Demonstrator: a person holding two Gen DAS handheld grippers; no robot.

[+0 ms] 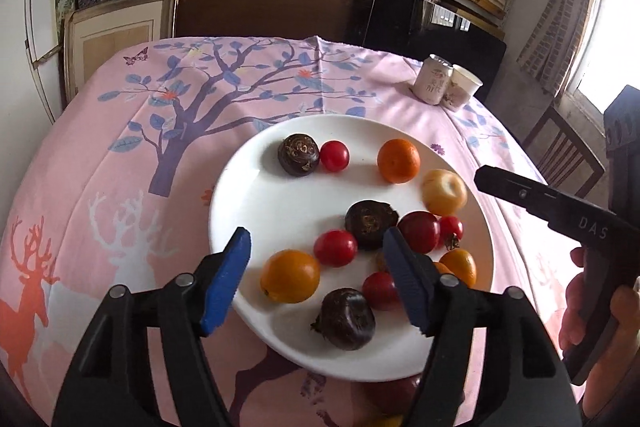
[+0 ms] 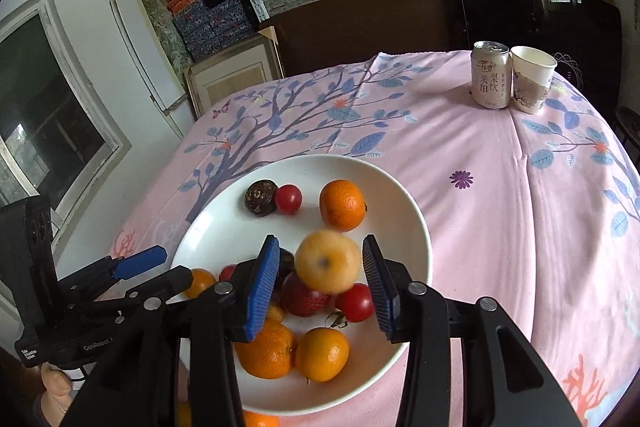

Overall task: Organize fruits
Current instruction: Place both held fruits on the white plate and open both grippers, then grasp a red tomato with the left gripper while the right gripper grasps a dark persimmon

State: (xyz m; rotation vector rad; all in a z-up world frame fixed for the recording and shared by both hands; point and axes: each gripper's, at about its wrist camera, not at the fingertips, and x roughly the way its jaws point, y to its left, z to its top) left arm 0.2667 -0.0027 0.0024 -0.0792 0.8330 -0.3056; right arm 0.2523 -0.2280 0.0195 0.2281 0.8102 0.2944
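Right tongs (image 2: 320,287) wide, pale fruit (image 2: 327,261) blurred between pads, ungripped; close centred. Left tongs (image 1: 316,271) wide, empty, at plate's (image 1: 280,195) 6 o'clock.

Between the wide-apart jaws of the left gripper (image 1: 318,255) sits a cherry tomato (image 1: 335,247) on the white plate (image 1: 280,199), an orange (image 1: 290,276) just nearer.

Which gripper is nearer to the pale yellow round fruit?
Right. The right gripper straddles the pale yellow round fruit; the left gripper hangs over the near side of the white plate.
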